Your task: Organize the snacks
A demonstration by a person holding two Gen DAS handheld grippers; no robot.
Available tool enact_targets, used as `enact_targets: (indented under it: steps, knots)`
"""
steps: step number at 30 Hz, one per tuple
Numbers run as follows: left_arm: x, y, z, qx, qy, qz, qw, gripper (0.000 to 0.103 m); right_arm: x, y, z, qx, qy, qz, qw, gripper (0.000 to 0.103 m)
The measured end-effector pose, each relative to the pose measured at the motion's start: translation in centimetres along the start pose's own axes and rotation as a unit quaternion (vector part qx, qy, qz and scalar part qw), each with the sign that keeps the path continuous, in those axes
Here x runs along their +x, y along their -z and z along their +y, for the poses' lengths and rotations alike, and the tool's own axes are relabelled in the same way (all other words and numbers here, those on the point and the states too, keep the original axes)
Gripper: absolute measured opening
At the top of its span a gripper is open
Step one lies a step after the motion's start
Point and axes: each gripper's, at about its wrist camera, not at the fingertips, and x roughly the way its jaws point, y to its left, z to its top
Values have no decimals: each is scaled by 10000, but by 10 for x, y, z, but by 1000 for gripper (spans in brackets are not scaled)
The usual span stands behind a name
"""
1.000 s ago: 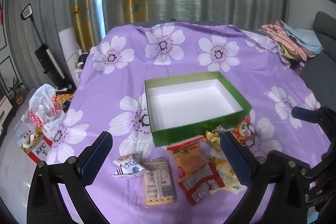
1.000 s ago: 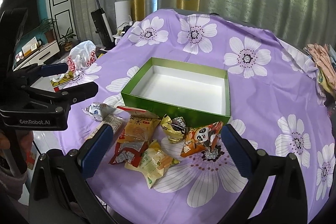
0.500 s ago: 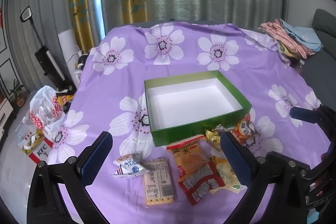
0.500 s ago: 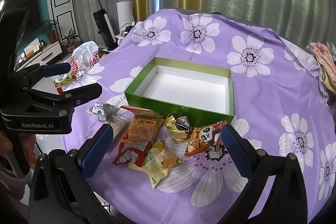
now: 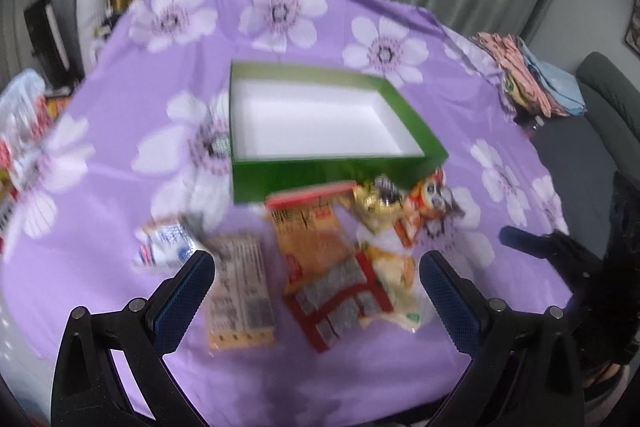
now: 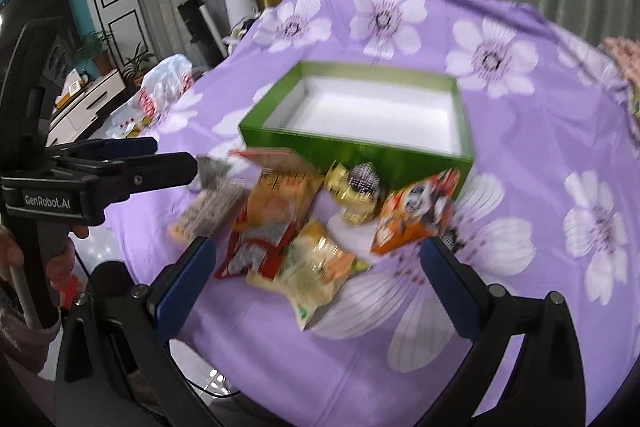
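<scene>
A loose heap of snack packets [image 5: 340, 259] lies on the purple flowered tablecloth [image 5: 120, 187], just in front of the near wall of an empty green box [image 5: 336, 169] with a white inside. An orange panda packet [image 6: 416, 215] and a gold wrapped sweet [image 6: 356, 191] touch that wall; a white-and-blue packet [image 5: 168, 245] sits apart at the left. The left gripper [image 5: 316, 295] hangs over the heap, jaws spread wide, holding nothing. The right gripper [image 6: 316, 283] is likewise wide and empty. Both views are blurred.

Green box [image 5: 336, 171], white inside; purple tablecloth [image 5: 120, 195], white flowers.
</scene>
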Motion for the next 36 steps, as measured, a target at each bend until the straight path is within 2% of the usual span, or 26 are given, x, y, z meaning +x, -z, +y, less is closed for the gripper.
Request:
enact_targets:
  steps: [5,9,13,18,23,27,28,30,31,34,36]
  knots:
    - [16,23,8,-274,577,346,9974,102,19,21,0,4,-240,289,9993,93]
    - [25,41,-2,-150,995,559,9934,102,33,39,-4,39,-303,565,9979,85]
    - [33,51,-10,-49,1012,575,9932,102,38,51,-6,104,-378,579,9976,76]
    - [46,49,2,-455,1223,656,9893,102,39,46,10,-374,-672,280,9966,72]
    - [59,45,13,-978,1493,808,9806,102,55,32,29,-915,-815,264,9921,58]
    - [62,44,19,-1122,1531,798,9786,101,64,21,32,-1044,-869,266,9904,56]
    - [64,43,23,-1228,1593,850,9759,101,65,18,32,-1063,-899,279,9899,55]
    - [71,44,32,-1505,1753,986,9679,98,71,14,34,-1131,-918,314,9888,54]
    - [73,44,33,-1539,1789,1004,9666,98,75,13,34,-1161,-903,380,9884,52]
    - [72,42,35,-1576,1853,975,9651,97,84,12,31,-1092,-819,549,9891,48]
    - [73,41,38,-1594,1789,951,9662,89,85,13,28,-1044,-866,574,9891,48]
